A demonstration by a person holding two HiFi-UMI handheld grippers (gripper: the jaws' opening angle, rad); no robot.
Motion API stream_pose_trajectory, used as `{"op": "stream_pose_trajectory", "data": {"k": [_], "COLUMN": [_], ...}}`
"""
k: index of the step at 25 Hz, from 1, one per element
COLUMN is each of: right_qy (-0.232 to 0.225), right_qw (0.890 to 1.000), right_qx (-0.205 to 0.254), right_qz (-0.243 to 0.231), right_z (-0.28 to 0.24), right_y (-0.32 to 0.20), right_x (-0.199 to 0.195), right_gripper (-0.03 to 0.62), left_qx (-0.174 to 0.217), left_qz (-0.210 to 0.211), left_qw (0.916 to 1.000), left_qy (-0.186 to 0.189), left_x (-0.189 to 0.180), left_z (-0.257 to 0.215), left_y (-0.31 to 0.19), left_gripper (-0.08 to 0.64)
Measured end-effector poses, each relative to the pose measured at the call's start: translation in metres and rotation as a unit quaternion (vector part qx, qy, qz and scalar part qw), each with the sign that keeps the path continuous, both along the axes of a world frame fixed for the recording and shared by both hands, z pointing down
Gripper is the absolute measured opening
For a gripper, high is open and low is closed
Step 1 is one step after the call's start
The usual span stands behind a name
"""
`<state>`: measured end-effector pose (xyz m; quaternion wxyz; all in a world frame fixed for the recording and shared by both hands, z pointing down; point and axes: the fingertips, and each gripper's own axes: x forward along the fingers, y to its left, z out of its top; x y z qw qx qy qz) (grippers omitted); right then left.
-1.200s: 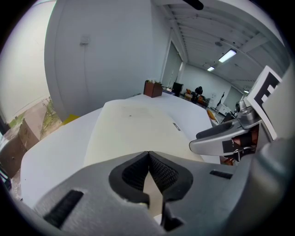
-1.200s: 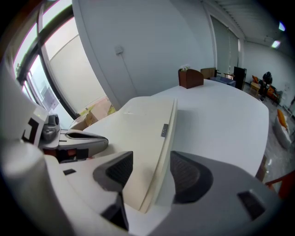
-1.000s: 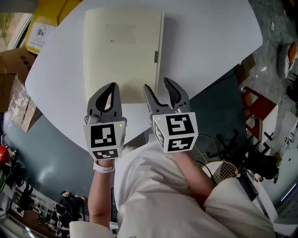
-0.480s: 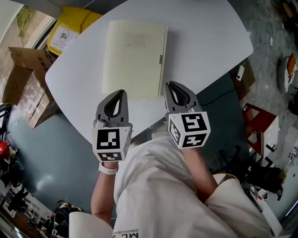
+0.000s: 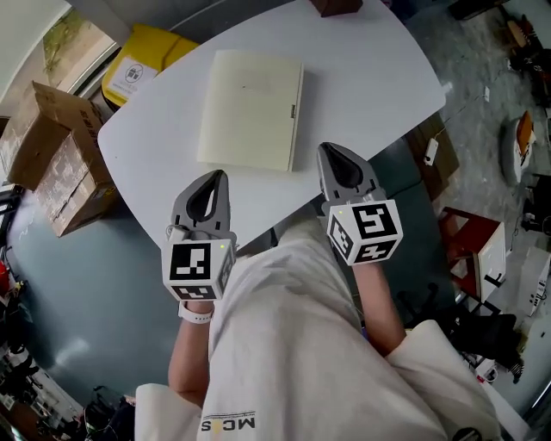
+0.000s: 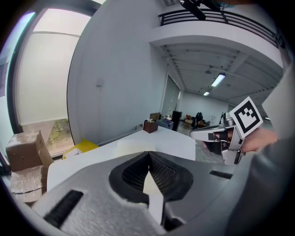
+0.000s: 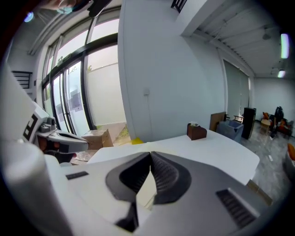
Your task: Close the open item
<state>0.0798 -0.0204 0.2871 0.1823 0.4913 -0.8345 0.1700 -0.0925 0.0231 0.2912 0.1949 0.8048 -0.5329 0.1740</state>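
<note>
- Count: 1 notebook [image 5: 251,110], 2 claws, 1 white worktop [image 5: 370,77], 2 cardboard boxes [image 5: 53,129], 1 yellow bin [image 5: 142,62], 1 small brown box [image 5: 336,6].
- Left claw [image 5: 219,176]: jaws together, tips meeting, nothing between them. It sits lower left of centre in the head view, over the worktop's near edge.
- Right claw [image 5: 326,149]: jaws together, empty. It sits right of centre, over the near edge and just beside the notebook's lower right corner, not touching it.
- The notebook is in the upper centre of the head view, flat on the worktop, well inside every edge.
- The worktop's near edge runs on a diagonal, from the left side of the frame down to the claws, then up to the right.
- Open room: bare worktop on all sides of the notebook, with a wide bare stretch to its right and a narrower one to its left.
- The small brown box sits at the top edge of the frame, well apart from the notebook.
- The cardboard boxes and the yellow bin are on the floor at upper left, off the worktop.
- Notebook look: plain cream cover, rectangular, closed and lying flat. A small grey clasp [image 5: 293,110] is on its right long edge, and a faint paler patch is near the top of the cover.
</note>
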Motion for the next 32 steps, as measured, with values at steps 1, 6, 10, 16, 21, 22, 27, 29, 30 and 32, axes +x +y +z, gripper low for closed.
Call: {"op": "stream_pose_trajectory", "data": {"k": [1, 6, 10, 16, 21, 22, 27, 29, 30, 32], "right_qy": [-0.005, -0.006, -0.002, -0.012, -0.016, -0.020, -0.037, -0.039, -0.037, -0.030], "right_qw": [1.000, 0.999, 0.995, 0.988, 0.986, 0.985, 0.985, 0.984, 0.983, 0.982], "right_qx": [0.005, 0.038, 0.078, 0.127, 0.133, 0.135, 0.138, 0.139, 0.141, 0.144], "right_qz": [-0.005, -0.033, -0.063, -0.087, -0.101, -0.101, -0.100, -0.105, -0.111, -0.122], "right_z": [-0.005, -0.030, -0.053, -0.080, -0.083, -0.085, -0.088, -0.088, -0.089, -0.089], "right_y": [0.002, 0.016, 0.026, 0.042, 0.051, 0.051, 0.054, 0.056, 0.057, 0.058], "right_x": [0.000, -0.004, -0.004, -0.005, -0.009, -0.011, -0.023, -0.030, -0.035, -0.043], "right_gripper": [0.018, 0.017, 0.015, 0.015, 0.015, 0.015, 0.015, 0.015, 0.015, 0.015], "left_qx": [0.002, 0.030, 0.062, 0.113, 0.114, 0.115, 0.117, 0.119, 0.120, 0.119], "left_qz": [-0.005, -0.021, -0.036, -0.042, -0.044, -0.045, -0.048, -0.046, -0.046, -0.047], "left_qw": [1.0000, 0.9992, 0.9971, 0.9924, 0.9923, 0.9922, 0.9917, 0.9917, 0.9917, 0.9916], "left_qy": [0.006, 0.014, 0.024, 0.024, 0.016, 0.016, 0.021, 0.015, 0.014, 0.014], "left_x": [-0.001, -0.012, -0.021, -0.031, -0.037, -0.039, -0.042, -0.043, -0.045, -0.047], "left_z": [-0.003, -0.022, -0.049, -0.084, -0.084, -0.084, -0.082, -0.082, -0.083, -0.083], "left_y": [0.004, 0.019, 0.030, 0.042, 0.050, 0.051, 0.054, 0.054, 0.055, 0.055], "left_gripper": [0.025, 0.023, 0.024, 0.023, 0.023, 0.023, 0.023, 0.023, 0.023, 0.023]}}
